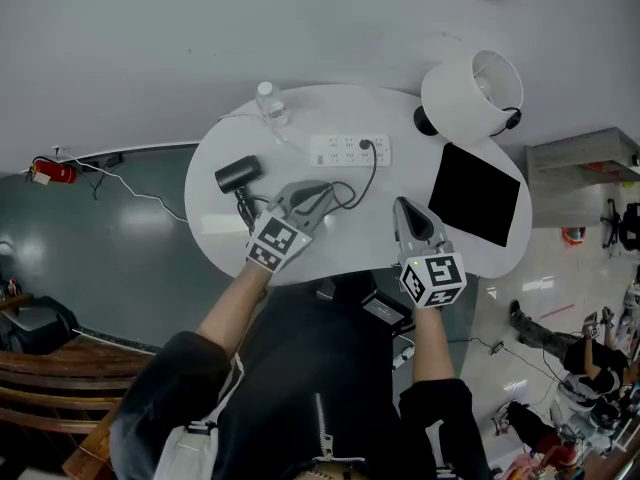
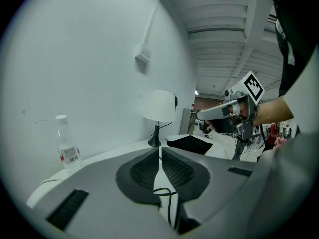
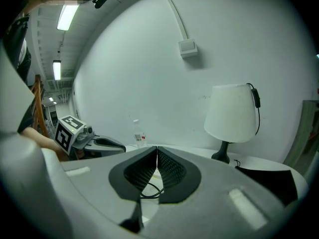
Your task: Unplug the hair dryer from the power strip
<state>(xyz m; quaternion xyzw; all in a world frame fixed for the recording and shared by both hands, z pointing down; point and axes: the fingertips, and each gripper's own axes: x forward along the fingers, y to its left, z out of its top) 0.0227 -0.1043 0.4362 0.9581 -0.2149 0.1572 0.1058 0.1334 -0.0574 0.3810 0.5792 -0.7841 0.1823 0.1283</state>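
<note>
Both the left hand-held gripper and the right hand-held gripper are clenched empty. The hair dryer lies at the counter's left edge. Its plug sits in the power strip and looks rigid and snug, so I'd pinch its body, not the limp cord.

Head view: high above the person, facing steeply down. The round white table sits upper middle of frame, fairly far off. Left gripper view: low over the tabletop, close, looking along its own jaws. Lamp at frame centre, bottle at left, right gripper at upper right. Right gripper view: equally low, facing the wall. Lamp at right, bottle near centre, left gripper at left. All three views share table, lamp and bottle.
</note>
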